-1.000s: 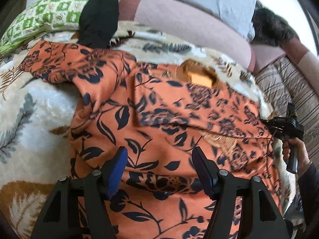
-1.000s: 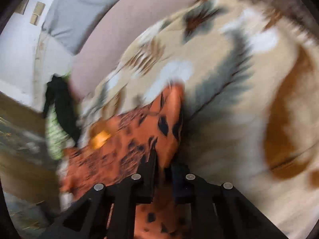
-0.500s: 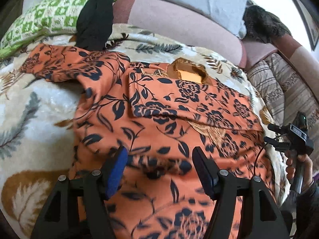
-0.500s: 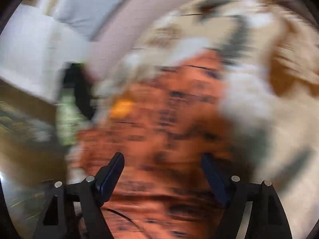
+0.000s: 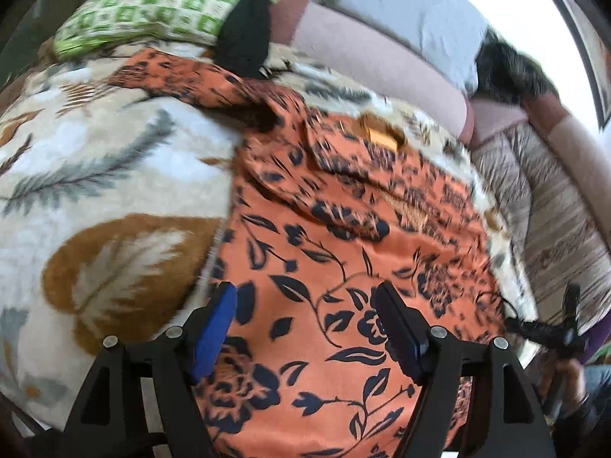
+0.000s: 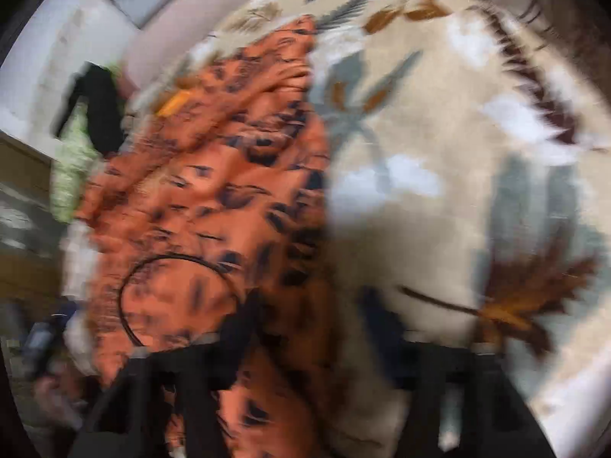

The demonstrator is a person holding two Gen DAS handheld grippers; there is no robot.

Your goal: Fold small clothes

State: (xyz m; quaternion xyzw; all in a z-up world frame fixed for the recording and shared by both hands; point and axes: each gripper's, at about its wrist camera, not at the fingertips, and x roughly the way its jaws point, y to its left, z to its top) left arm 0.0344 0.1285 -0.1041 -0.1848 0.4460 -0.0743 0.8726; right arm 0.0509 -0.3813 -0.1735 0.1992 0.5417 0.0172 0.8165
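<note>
Cream plush blanket with grey and brown leaf print point(image 5: 95, 175) covers the bed and carries everything; green-and-white checked pillow point(image 5: 152, 11) and a black cloth point(image 5: 244, 34) sit at the far edge, well apart from the work.

Orange thin woven garment with navy floral print point(image 5: 324, 259) lies spread on the blanket, one sleeve point(image 5: 183, 76) trailing out toward the pillow, the other side looks already folded in over the chest; neckline with yellow label point(image 5: 382, 137) at the far end.

Handling, my read: light, limp, no stiffness, likely slides on itself but drags on the plush; pinch at a hem corner or a fold edge, a mid-panel grab would just bunch it.

Left tool point(image 5: 305, 328): fingers wide apart, holding nothing, hovering over the near hem, left finger point(image 5: 214, 328) near the garment's left edge.

Right tool point(image 6: 309, 324): heavily blurred, fingers appear apart with nothing between them, over the garment's right edge where it meets bare blanket; a thin black cable point(image 6: 172, 267) loops over the cloth in front of it.
</note>
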